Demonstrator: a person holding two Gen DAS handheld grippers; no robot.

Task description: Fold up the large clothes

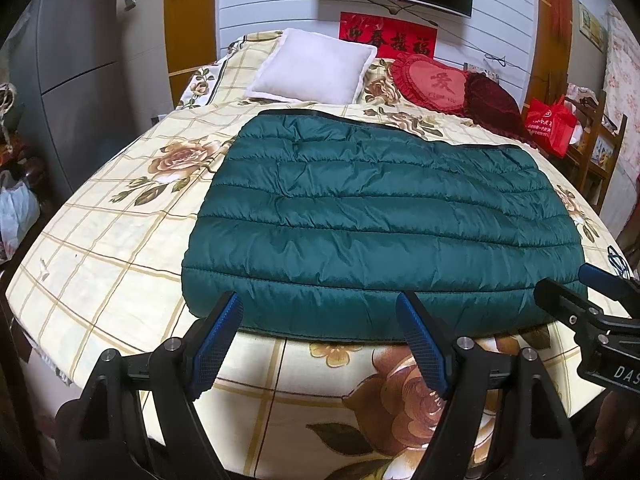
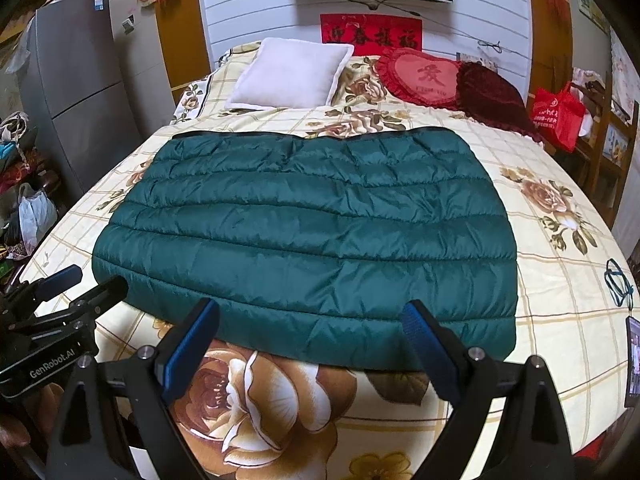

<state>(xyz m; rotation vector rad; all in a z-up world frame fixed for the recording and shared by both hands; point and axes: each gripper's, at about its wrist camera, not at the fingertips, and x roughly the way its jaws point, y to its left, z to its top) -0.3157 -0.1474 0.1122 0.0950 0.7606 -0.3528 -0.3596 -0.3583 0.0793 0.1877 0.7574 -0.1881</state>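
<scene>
Hovering with blue pads spread wide and nothing between them, the left gripper [image 1: 319, 312] tilts down over the near edge of the green quilted jacket [image 1: 372, 216]. Beside it the right gripper [image 2: 310, 322] tilts the same way, its fingers equally far apart and empty, tips just over the jacket's near hem. Neither pad presses the fabric. The jacket lies folded flat in a broad rectangle across the middle of the floral bedspread [image 2: 560, 280]. Farther back rest a white pillow [image 1: 314, 66], a red heart cushion [image 2: 422, 76] and a dark red cushion [image 2: 494, 98]. A phone [image 2: 632, 360] lies on the bed's right edge.
</scene>
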